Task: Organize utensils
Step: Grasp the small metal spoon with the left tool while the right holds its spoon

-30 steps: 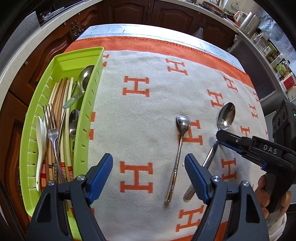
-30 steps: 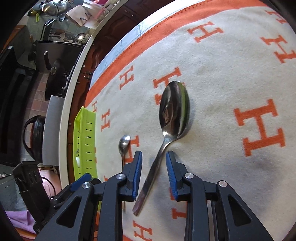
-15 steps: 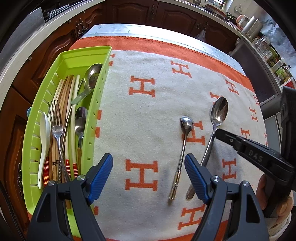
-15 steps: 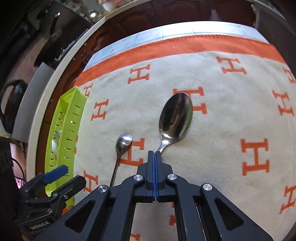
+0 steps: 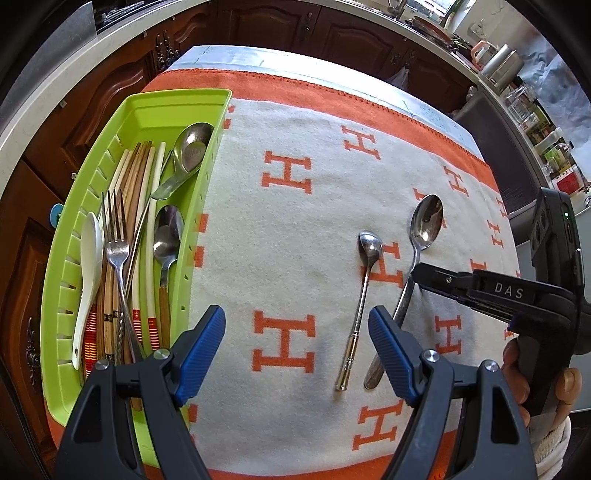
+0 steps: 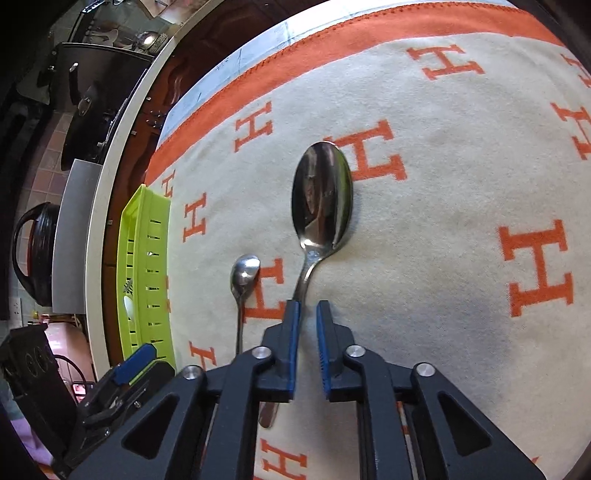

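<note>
A large steel spoon (image 5: 424, 229) (image 6: 322, 195) and a small steel spoon (image 5: 364, 280) (image 6: 243, 275) lie side by side on the cream and orange cloth. My right gripper (image 6: 308, 314) hovers over the large spoon's handle with its jaws a small way apart; the handle runs under the left pad, not gripped. It shows from the side in the left wrist view (image 5: 421, 271). My left gripper (image 5: 297, 332) is open and empty, near the front of the cloth. A lime green tray (image 5: 122, 122) (image 6: 144, 236) at the left holds several utensils.
The cloth (image 5: 295, 221) covers a table with its far edge toward dark wood cabinets (image 5: 280, 26). A counter with jars and a kettle (image 5: 498, 66) runs at the far right. A black pot (image 6: 33, 254) sits beyond the table's left side.
My right gripper was open around the large spoon's handle, then shut, and now stands slightly open again with the spoon lying on the cloth. The left gripper's view shifted a little.
</note>
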### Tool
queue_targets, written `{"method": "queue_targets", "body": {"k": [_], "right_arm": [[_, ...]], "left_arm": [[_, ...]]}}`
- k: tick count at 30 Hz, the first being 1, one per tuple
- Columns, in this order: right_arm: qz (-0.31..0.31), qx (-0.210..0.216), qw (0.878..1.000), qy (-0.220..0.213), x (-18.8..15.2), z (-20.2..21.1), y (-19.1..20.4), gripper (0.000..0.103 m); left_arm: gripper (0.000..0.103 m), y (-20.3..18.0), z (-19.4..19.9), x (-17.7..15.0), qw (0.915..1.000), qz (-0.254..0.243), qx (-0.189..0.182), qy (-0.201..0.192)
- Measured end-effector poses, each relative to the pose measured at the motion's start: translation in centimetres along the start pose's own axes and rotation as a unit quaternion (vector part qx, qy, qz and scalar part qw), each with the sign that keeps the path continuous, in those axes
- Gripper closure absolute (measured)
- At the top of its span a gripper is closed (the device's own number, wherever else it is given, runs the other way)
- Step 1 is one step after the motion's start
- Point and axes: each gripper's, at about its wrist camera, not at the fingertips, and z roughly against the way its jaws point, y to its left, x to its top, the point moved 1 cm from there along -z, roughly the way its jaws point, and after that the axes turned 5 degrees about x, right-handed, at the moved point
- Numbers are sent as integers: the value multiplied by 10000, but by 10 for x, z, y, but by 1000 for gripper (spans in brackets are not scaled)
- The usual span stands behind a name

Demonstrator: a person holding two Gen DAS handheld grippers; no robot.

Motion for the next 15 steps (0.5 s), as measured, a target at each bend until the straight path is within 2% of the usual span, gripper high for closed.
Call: {"method": "queue_targets", "body": {"k": [1,2,5,8,13,15], "right_arm": [[41,34,10000,3,1,-1,4,72],[79,35,10000,-3,1,-2,7,69],[266,-251,9993,-33,1,-6,23,68],[484,-674,9965,-11,2,-11,35,76],[1006,-1351,9856,148,0,-23,56,78],[1184,-1642,9792,158,-1,-27,62,88]], "left_arm": [[25,1,2,0,10000,6,-17,-22],[25,3,3,-1,10000,20,-29,-45],[25,11,7,-1,9999,80,-75,-87],[25,20,12,-1,9996,170,-165,-132],[25,34,19,-1,9981,316,-497,-191],[25,36,21,-2,9978,310,-554,-216]]}}
